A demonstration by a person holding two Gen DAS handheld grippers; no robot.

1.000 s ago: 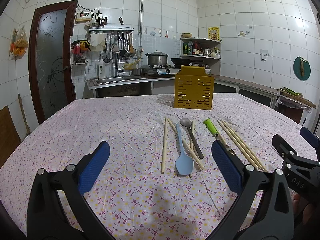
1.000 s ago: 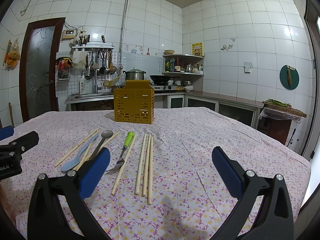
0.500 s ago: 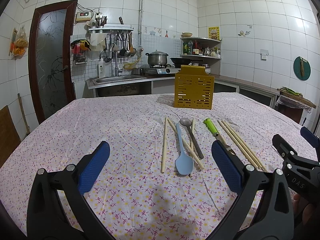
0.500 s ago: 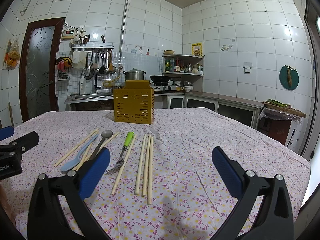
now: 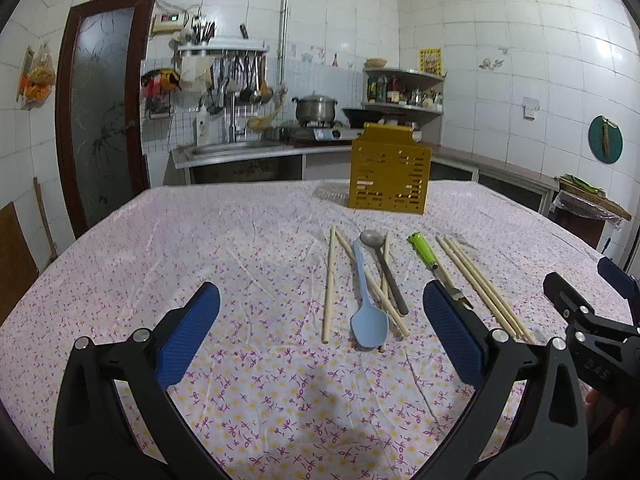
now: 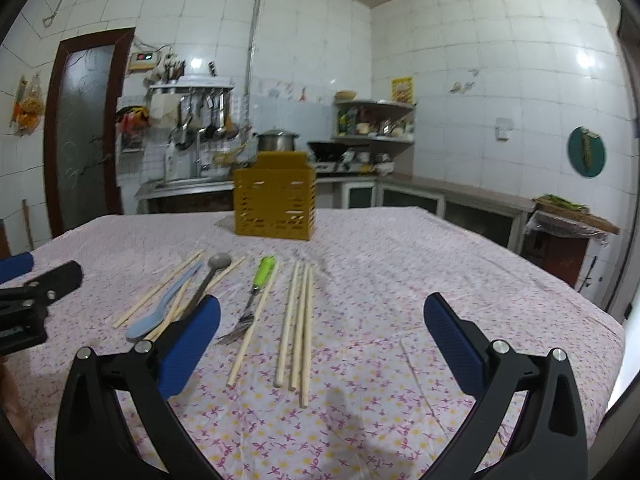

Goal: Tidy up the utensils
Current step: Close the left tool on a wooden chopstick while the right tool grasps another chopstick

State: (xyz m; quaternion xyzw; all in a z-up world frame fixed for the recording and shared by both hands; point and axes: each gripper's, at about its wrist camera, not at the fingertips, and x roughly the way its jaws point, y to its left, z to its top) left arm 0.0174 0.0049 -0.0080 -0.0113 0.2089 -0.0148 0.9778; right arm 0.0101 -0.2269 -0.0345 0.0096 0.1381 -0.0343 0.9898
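Note:
A yellow slotted utensil holder [image 5: 389, 172] [image 6: 274, 199] stands upright at the far side of the table. In front of it lie a light blue spoon [image 5: 367, 308] [image 6: 160, 312], a metal spoon [image 5: 382, 264] [image 6: 208, 280], a green-handled fork [image 5: 434, 266] [image 6: 252, 296] and several wooden chopsticks [image 5: 329, 280] [image 6: 298, 320]. My left gripper [image 5: 320, 332] is open and empty, just short of the blue spoon. My right gripper [image 6: 320, 336] is open and empty, near the chopstick ends; it also shows in the left wrist view [image 5: 580, 312].
The table [image 5: 200, 248] has a pink floral cloth. Behind it run a counter with a sink [image 5: 224, 148], a stove with a pot [image 5: 316, 108] and a shelf. A brown door [image 5: 104, 112] is at the left. A covered stand [image 6: 568, 224] is at the right.
My right gripper has moved forward and slightly right, so the utensils and the holder look closer. The left gripper has not moved.

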